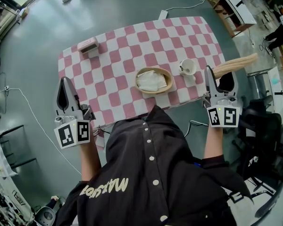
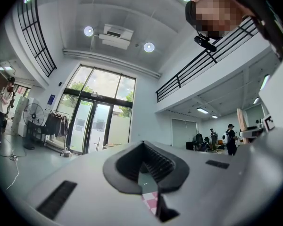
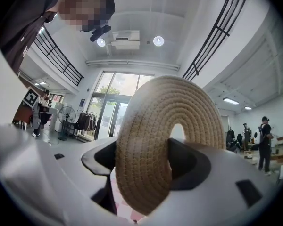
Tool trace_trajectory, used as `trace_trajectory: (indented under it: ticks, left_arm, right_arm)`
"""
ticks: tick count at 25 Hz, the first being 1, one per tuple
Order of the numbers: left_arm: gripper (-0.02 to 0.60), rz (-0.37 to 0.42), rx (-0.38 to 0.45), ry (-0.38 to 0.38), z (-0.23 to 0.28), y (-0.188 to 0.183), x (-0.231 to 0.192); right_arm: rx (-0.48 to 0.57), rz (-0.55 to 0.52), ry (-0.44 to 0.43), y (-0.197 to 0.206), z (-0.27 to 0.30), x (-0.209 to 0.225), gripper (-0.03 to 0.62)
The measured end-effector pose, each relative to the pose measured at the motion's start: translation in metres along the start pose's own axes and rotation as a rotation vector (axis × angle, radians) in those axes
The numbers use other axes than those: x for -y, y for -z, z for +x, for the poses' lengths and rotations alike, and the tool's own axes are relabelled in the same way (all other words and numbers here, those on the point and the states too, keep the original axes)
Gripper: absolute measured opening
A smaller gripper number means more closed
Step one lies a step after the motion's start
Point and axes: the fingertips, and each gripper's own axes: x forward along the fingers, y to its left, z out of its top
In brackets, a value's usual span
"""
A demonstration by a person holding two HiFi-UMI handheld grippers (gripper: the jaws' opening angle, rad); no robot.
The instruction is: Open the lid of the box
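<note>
One woven lid (image 3: 151, 126), likely light, stiff, grippy, sat clamped at rim in right gripper (image 1: 219, 79), frame right; left gripper (image 1: 65, 86) pinched together, empty.

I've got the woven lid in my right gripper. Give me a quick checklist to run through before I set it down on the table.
1. Lid off the basket: ok. The woven lid is clear of the open basket.
2. Grip: ok. The right gripper has a jaw pressed on each face of the lid.
3. Left gripper free: ok. Its jaws are together with nothing between them.
4. Landing spot: ok. The checked tablecloth is bare to the left of the basket.
5. Path: not ok. The cup stands between the lid and the basket.
6. How securely the lid is held: cannot tell.
</note>
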Motion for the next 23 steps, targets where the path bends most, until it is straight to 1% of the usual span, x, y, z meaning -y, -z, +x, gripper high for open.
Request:
trace_trajectory:
  ticks: [11,23]
  left_arm:
    - [0.009,0.003,0.002,0.001,0.0014,0.0004,0.0026]
    - [0.009,-0.020,-0.005,0.011,0.0027,0.0025,0.0035]
  right_arm:
    - [-0.010,0.007,-0.016,0.0039,0.0055,-0.0037,0.316]
    - [-0.020,0.001,-0.028,0.0046,0.0095,-0.0083,0.316]
